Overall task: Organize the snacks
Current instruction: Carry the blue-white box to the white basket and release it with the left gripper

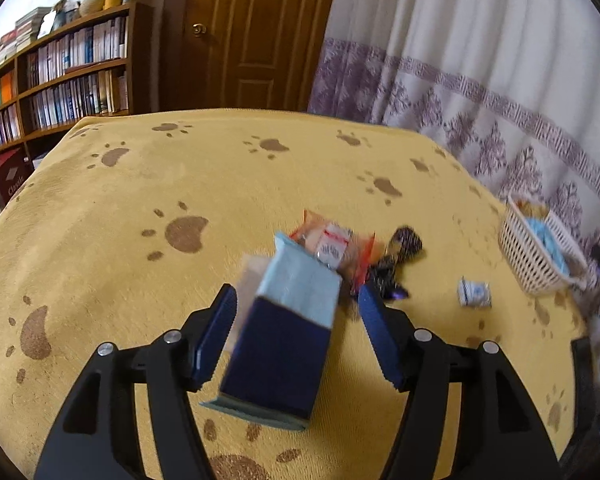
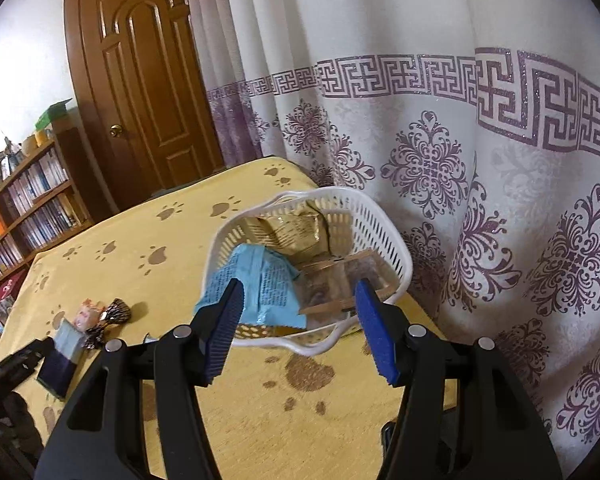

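A dark blue and light blue snack box (image 1: 284,336) stands tilted between the fingers of my left gripper (image 1: 296,300), which is open; the left pad is close to it, the right pad is apart. Behind it lie an orange and white packet (image 1: 332,244), a dark wrapped snack (image 1: 396,256) and a small white packet (image 1: 475,292). My right gripper (image 2: 300,300) is open and empty just in front of the white basket (image 2: 396,256), which holds a light blue packet (image 2: 256,284), a gold packet (image 2: 296,232) and a clear packet (image 2: 336,284).
All rests on a yellow paw-print cloth (image 1: 140,208). The basket (image 1: 528,256) stands at the right edge by a purple-patterned curtain (image 2: 500,200). A bookshelf (image 1: 60,72) and a wooden door (image 1: 252,32) are behind. The box and left gripper show at the left in the right wrist view (image 2: 60,356).
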`<state>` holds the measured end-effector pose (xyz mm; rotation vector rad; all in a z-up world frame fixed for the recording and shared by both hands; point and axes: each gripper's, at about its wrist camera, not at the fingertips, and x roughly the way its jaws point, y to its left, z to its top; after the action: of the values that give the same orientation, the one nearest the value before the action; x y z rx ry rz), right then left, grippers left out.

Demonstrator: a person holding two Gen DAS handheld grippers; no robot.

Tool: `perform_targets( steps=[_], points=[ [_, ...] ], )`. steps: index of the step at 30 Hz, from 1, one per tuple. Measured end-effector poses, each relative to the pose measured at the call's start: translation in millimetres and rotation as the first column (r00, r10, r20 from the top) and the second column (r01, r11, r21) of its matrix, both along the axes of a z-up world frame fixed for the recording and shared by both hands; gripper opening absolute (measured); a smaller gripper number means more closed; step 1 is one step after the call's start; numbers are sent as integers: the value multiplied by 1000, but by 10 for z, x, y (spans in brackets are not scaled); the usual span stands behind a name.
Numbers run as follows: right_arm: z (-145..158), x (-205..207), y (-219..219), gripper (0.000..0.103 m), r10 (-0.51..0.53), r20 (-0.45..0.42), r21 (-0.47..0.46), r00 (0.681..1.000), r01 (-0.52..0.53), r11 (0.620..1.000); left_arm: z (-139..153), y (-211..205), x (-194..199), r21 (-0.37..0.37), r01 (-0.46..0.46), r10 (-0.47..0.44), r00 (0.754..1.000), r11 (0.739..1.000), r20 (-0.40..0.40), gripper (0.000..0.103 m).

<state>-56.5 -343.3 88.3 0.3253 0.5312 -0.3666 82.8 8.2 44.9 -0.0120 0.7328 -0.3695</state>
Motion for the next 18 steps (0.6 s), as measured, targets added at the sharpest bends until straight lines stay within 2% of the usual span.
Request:
perform_targets(
  steps=[3, 16, 18],
  points=[
    [-7, -25, 25, 60, 15, 5, 10, 1000, -15, 1000, -126, -31, 48, 36, -13, 14, 1000, 999, -23, 64],
    [-51, -128, 11, 60, 44, 26, 51, 999, -45, 998, -196, -237, 10, 178, 0, -3, 1000, 984, 19, 63],
    [-47, -147, 11, 60, 49, 33, 56, 998, -51, 997, -204, -268, 1, 211, -19, 13, 1000, 977, 28, 56]
  ],
)
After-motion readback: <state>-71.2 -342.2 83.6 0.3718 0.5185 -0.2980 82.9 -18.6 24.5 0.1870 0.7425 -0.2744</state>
